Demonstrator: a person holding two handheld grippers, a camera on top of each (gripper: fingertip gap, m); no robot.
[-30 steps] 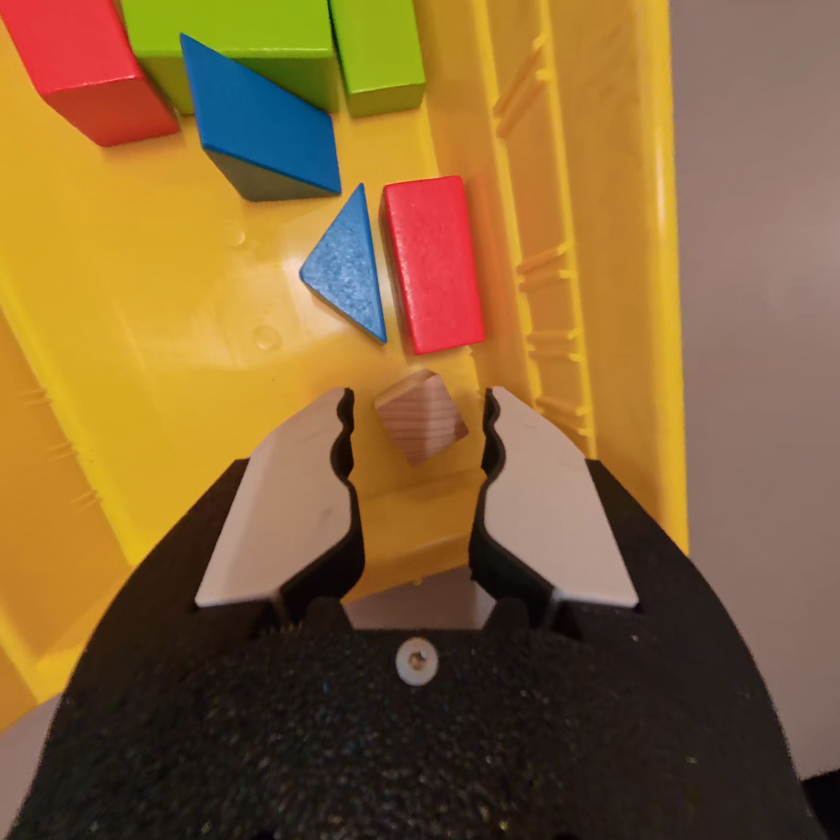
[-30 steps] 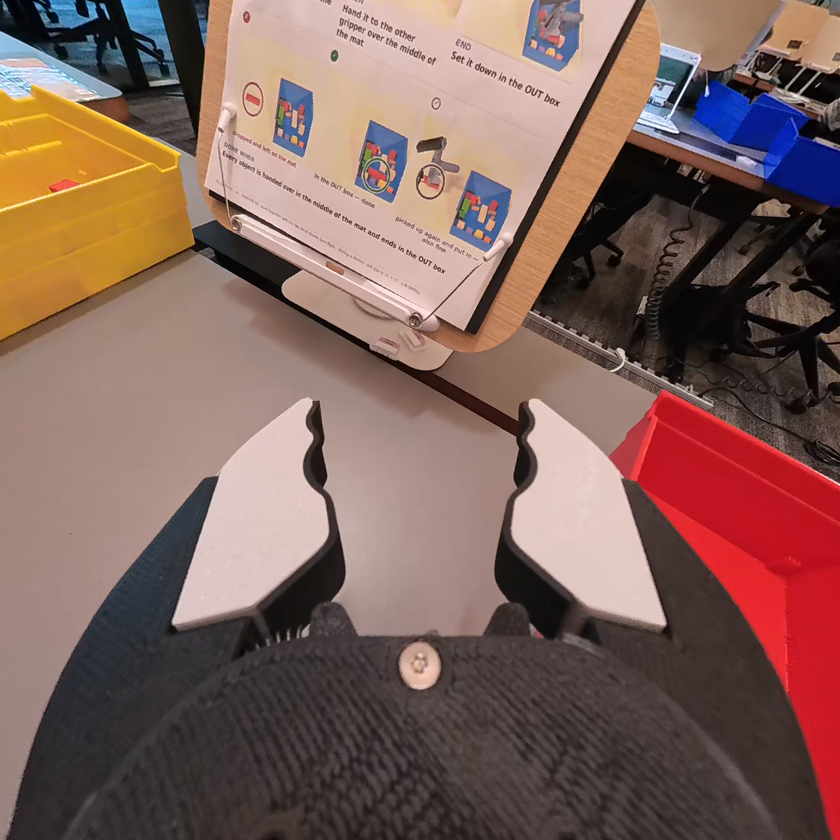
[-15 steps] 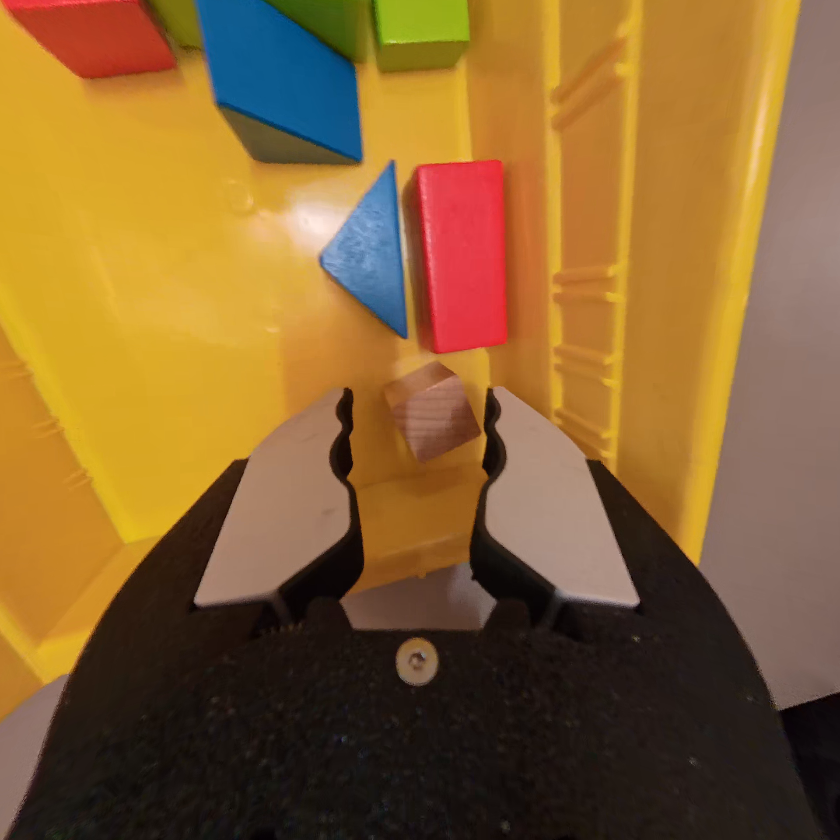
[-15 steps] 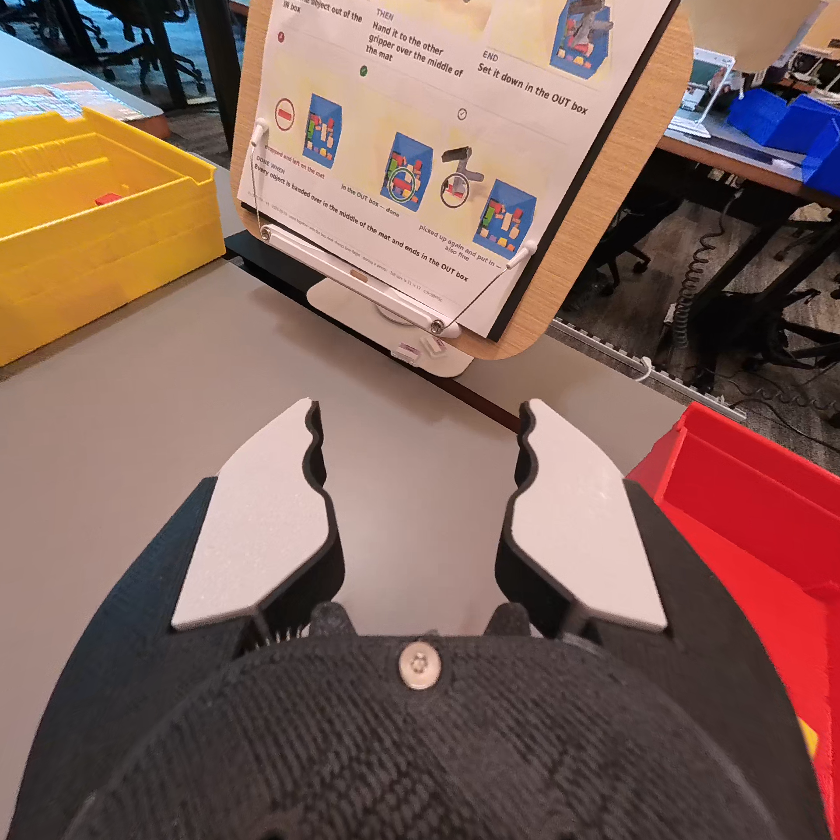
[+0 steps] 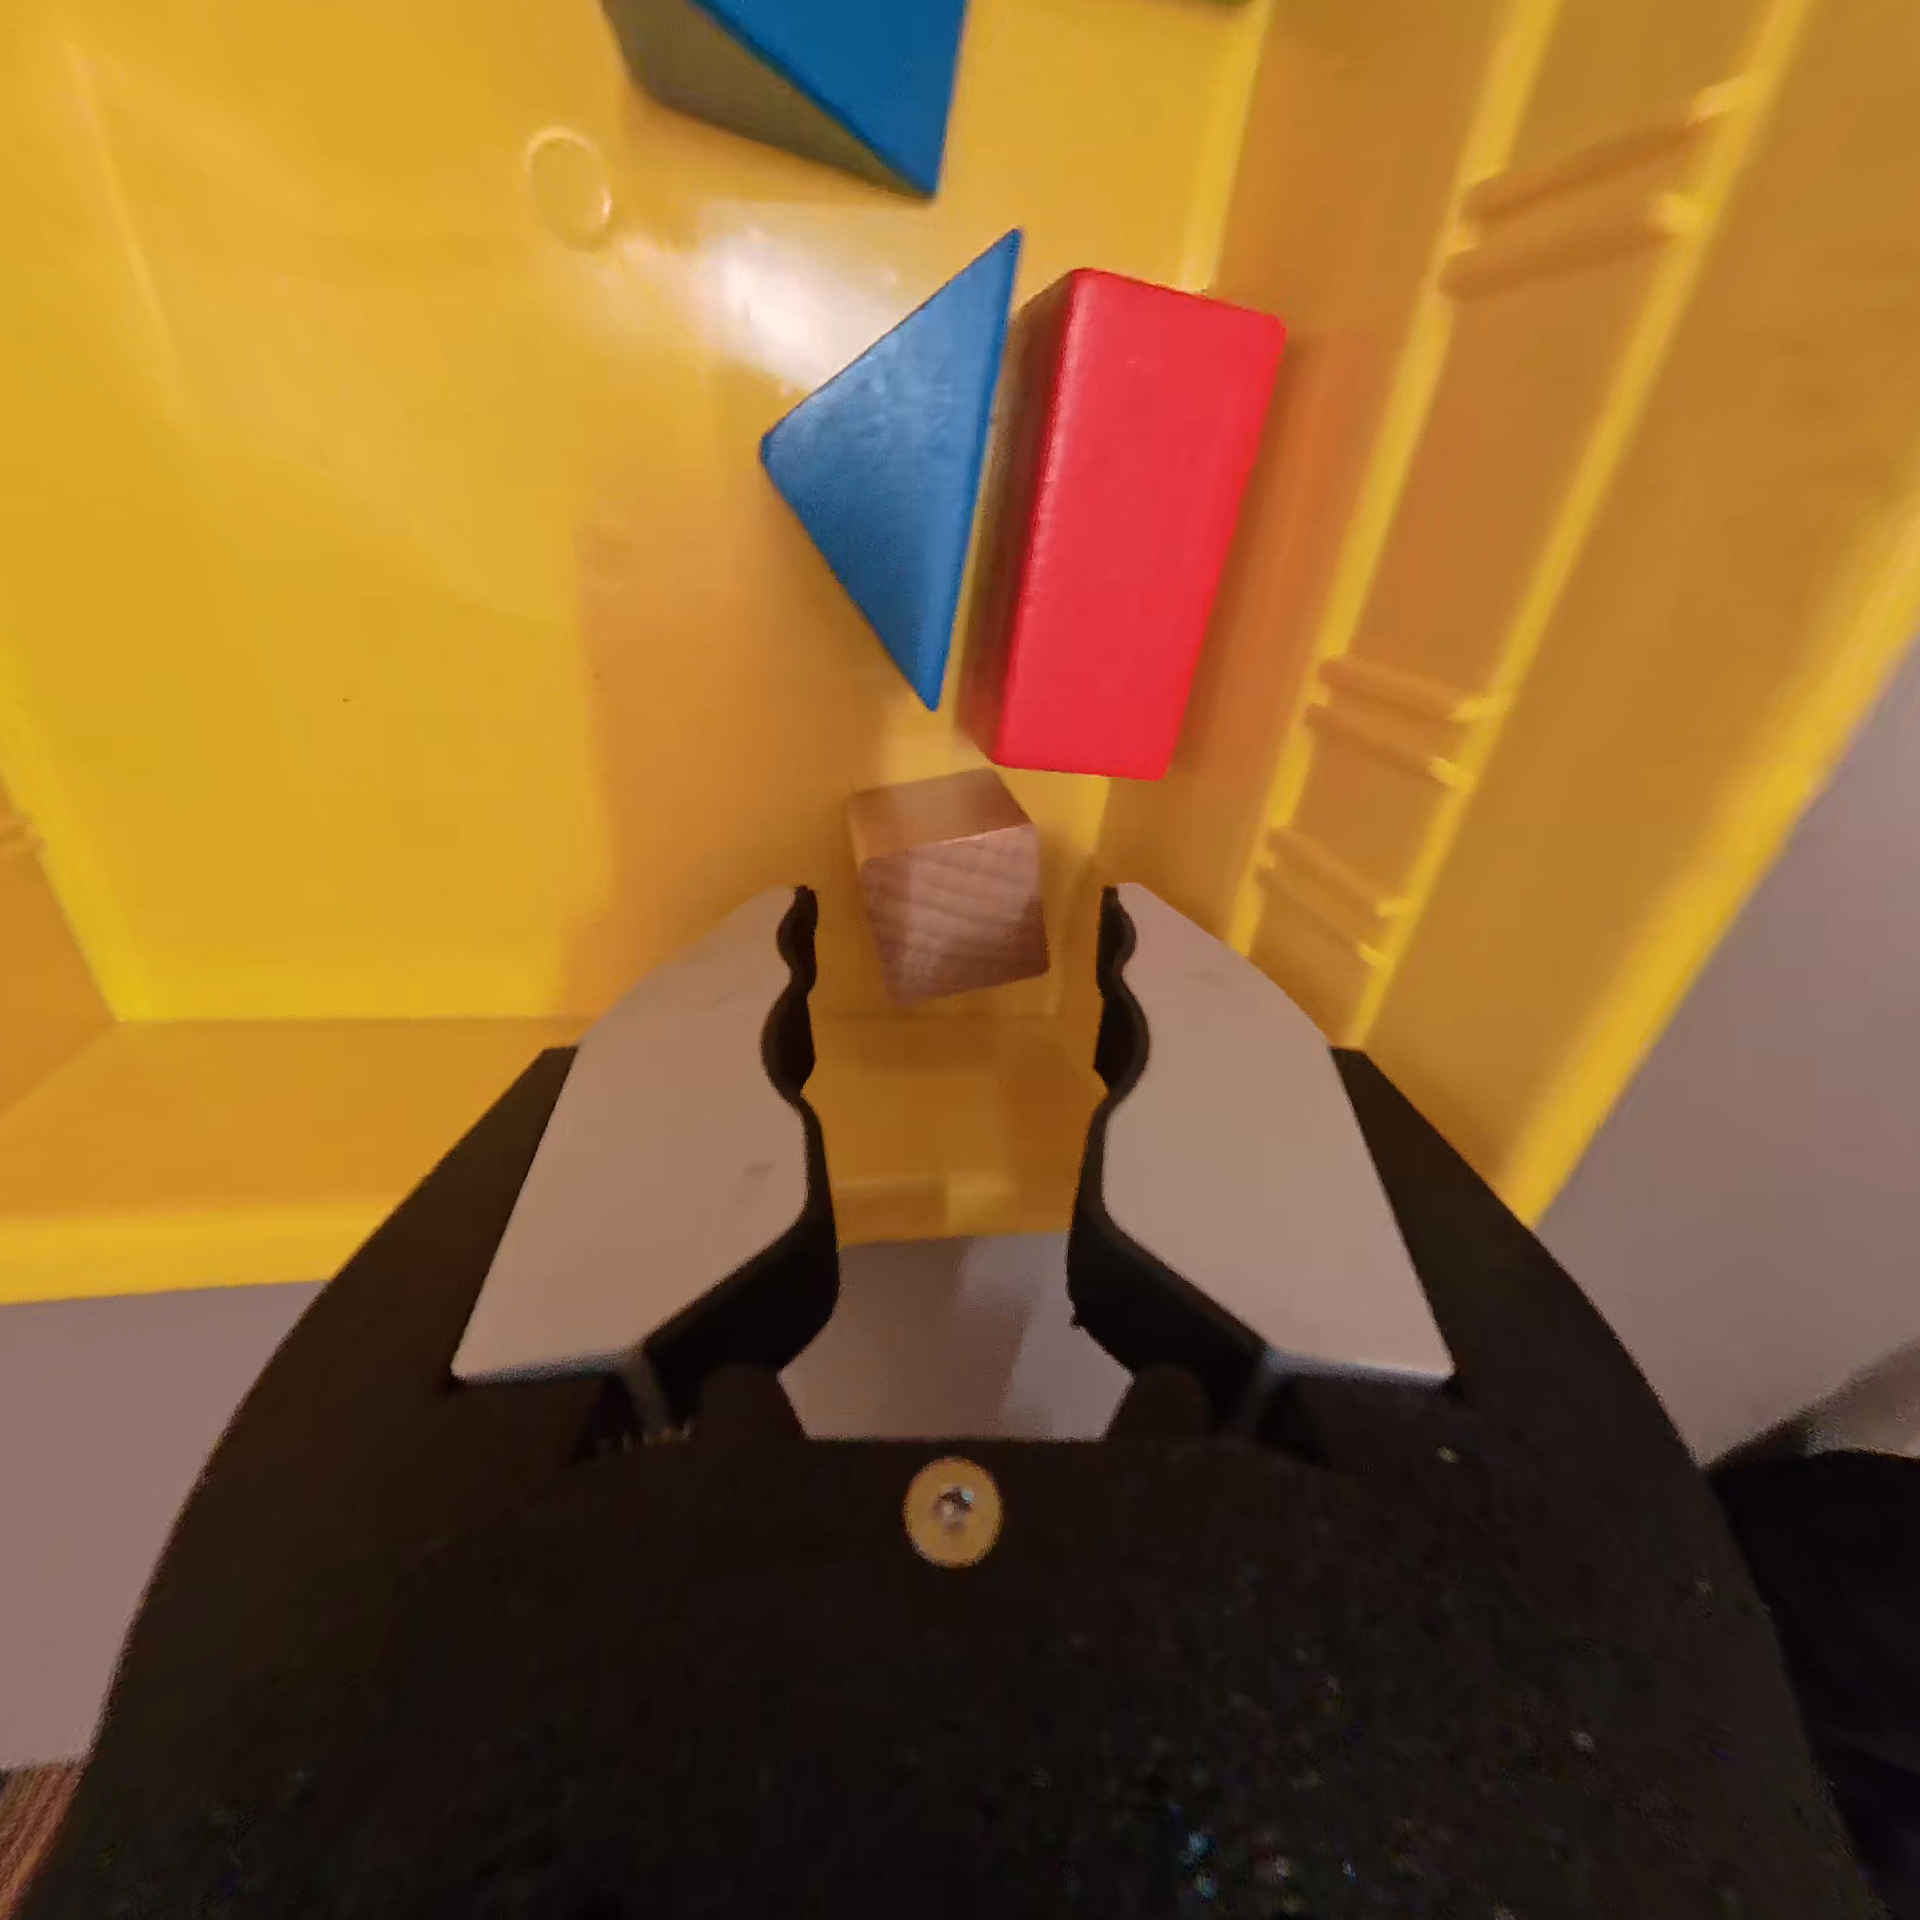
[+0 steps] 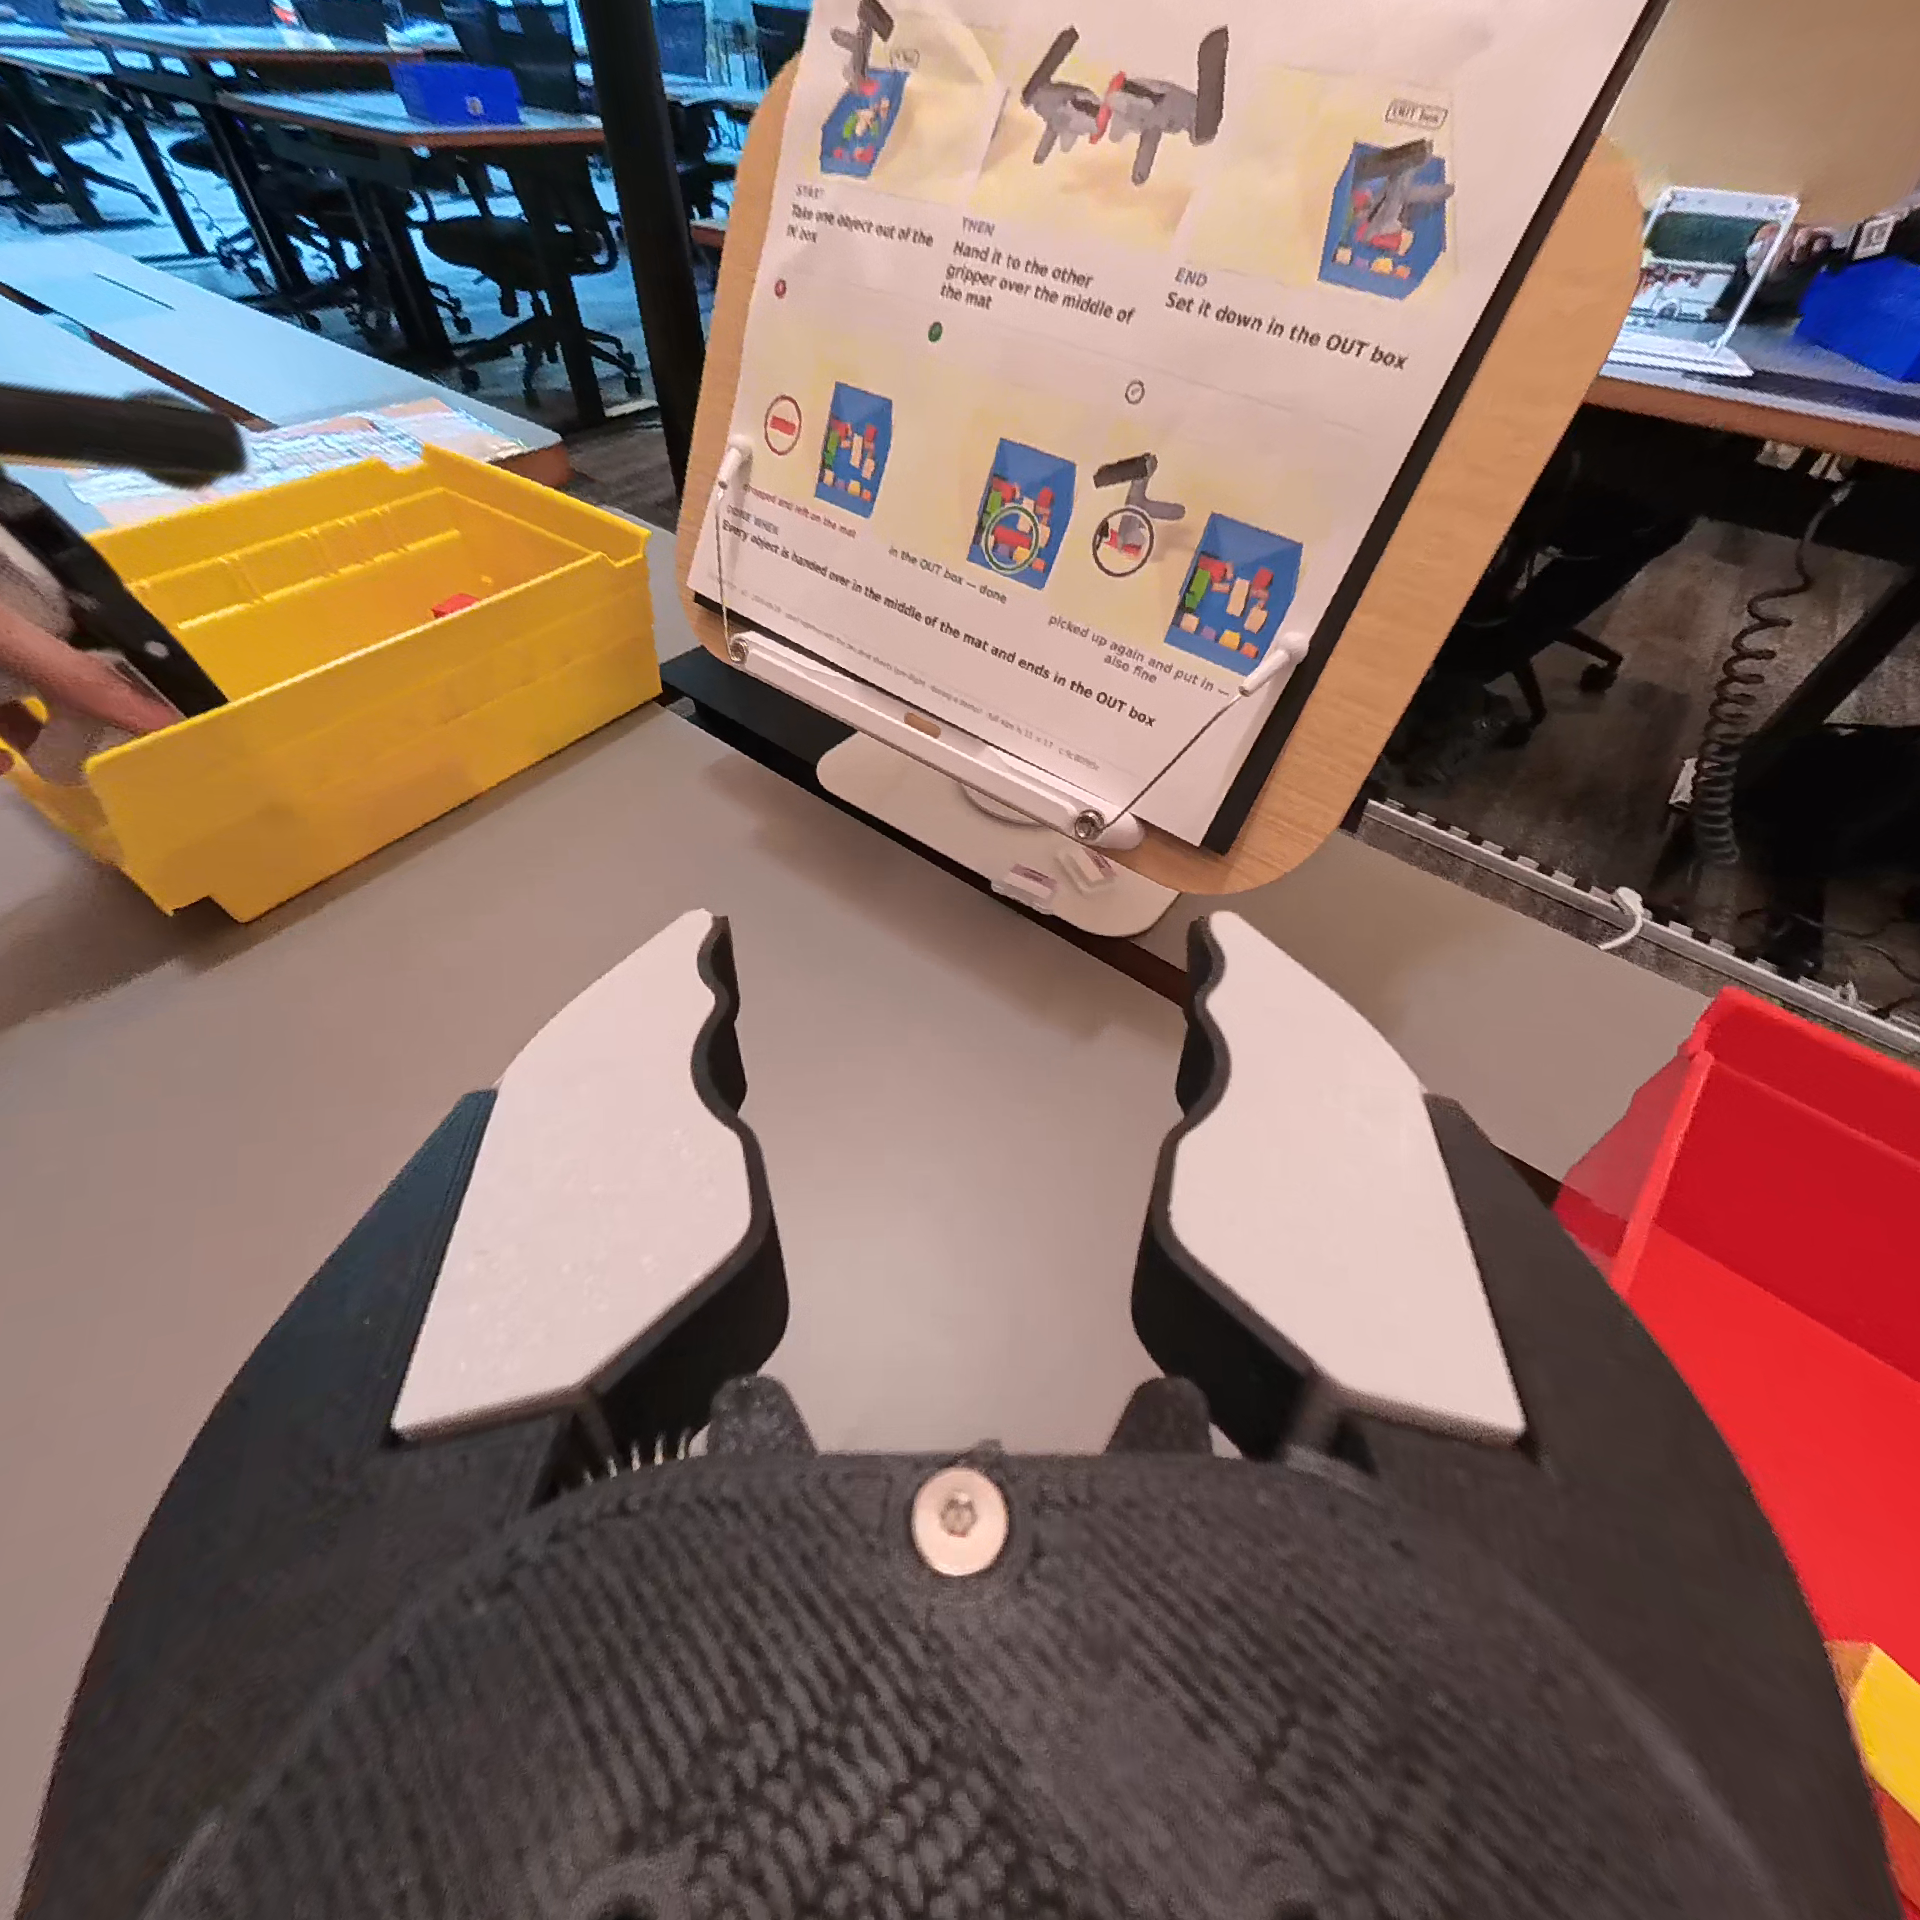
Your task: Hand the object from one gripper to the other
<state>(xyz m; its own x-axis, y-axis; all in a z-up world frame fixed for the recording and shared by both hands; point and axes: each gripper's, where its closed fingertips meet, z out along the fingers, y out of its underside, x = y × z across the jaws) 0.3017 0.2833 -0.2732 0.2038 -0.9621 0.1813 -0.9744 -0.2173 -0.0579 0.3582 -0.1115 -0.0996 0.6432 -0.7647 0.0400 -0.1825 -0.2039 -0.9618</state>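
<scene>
1. We are holding the left tongs (image 5: 954, 914) open around the wooden cube (image 5: 951, 894), both pads clear of it, beside the yellow bin's wall (image 5: 1351, 727).
2. We are holding the right tongs (image 6: 956, 956) wide open and bare above the open grey surface (image 6: 312, 1039).

Large blue block (image 5: 800, 83) cut off at the top edge, perhaps a wedge; sheet print (image 6: 935, 613) blurred.

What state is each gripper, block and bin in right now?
Left gripper: open, straddling the cube, no contact.
Wooden cube: on the bin floor, ungrasped.
Red block: lying flat beside the blue triangle.
Right gripper: open, empty, above the table.
Yellow bin: holding blocks.
</scene>
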